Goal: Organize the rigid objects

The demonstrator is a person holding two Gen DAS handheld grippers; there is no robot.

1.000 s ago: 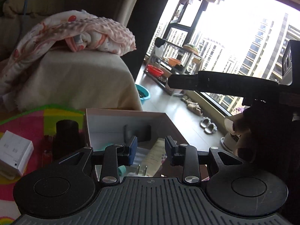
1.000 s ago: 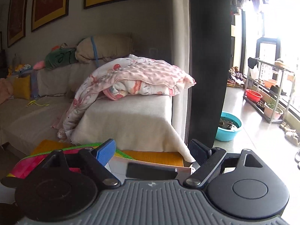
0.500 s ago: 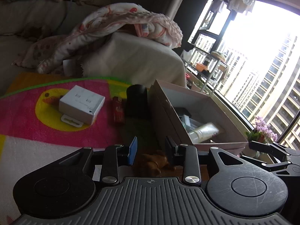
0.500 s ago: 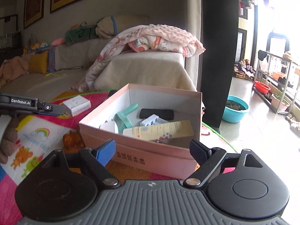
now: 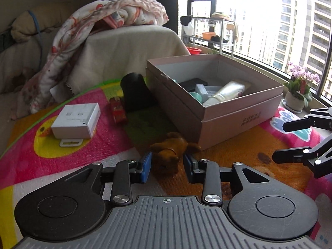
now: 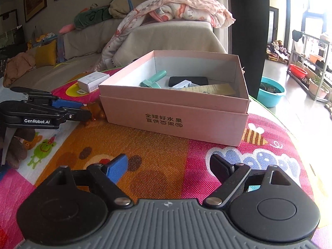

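A pink cardboard box [image 5: 232, 112] [image 6: 186, 112] stands on the colourful play mat and holds a cream tube [image 5: 226, 92], a teal tool [image 6: 154, 79], a black flat case [image 6: 187, 81] and other items. A small brown toy animal [image 5: 171, 150] lies on the mat by the box's near corner. My left gripper [image 5: 167, 167] is open, its pads on either side of the toy, not closed on it; it also shows at the left of the right wrist view [image 6: 68, 109]. My right gripper [image 6: 168, 167] is open and empty above the mat before the box.
A white box [image 5: 75, 121] [image 6: 93, 81], a red toy car [image 5: 117, 110] and a black cylinder [image 5: 136, 92] lie on the mat left of the pink box. A sofa with a pink blanket [image 5: 116, 18] stands behind. A potted flower [image 5: 298, 91] stands at the window.
The left gripper swung away from above the box and came down to the brown toy. The right gripper dropped lower in front of the box. Both stayed open.
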